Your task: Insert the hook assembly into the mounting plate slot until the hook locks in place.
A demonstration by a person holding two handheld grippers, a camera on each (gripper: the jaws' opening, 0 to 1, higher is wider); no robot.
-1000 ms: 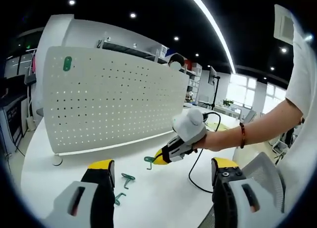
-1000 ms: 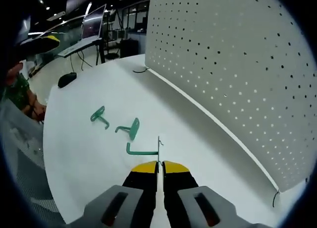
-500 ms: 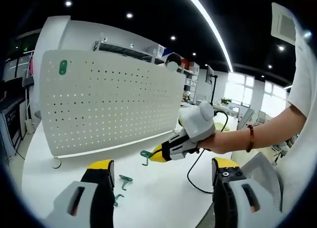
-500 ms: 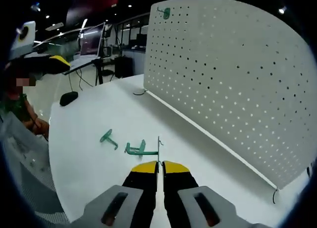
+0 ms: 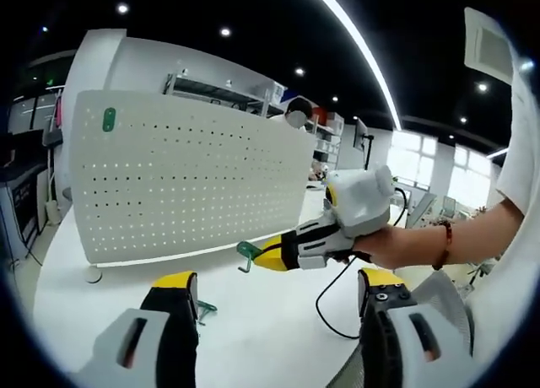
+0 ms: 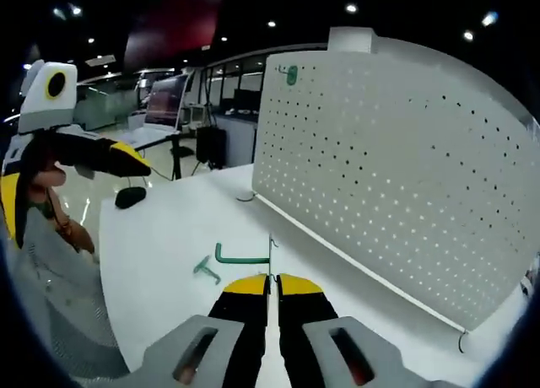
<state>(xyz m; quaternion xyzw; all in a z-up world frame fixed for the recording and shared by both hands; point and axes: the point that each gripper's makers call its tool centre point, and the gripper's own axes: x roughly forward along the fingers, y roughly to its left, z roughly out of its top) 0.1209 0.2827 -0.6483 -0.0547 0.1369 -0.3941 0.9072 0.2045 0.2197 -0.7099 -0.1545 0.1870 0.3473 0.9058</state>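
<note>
Right gripper view: my right gripper [image 6: 272, 280], jaws closed, pinches the thin plate of a green hook [image 6: 243, 255], light, stiff, slippery wire, off the white table [image 6: 160, 228] near the pegboard [image 6: 388, 185]; left gripper [image 5: 274, 291] gapes empty.

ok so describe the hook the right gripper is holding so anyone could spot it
Start at the big white perforated pegboard standing on the white table. In front of it, the right gripper is shut on a green metal hook. Unlike the loose green hook lying on the table, it is lifted, pinched between yellow-tipped jaws.
</note>
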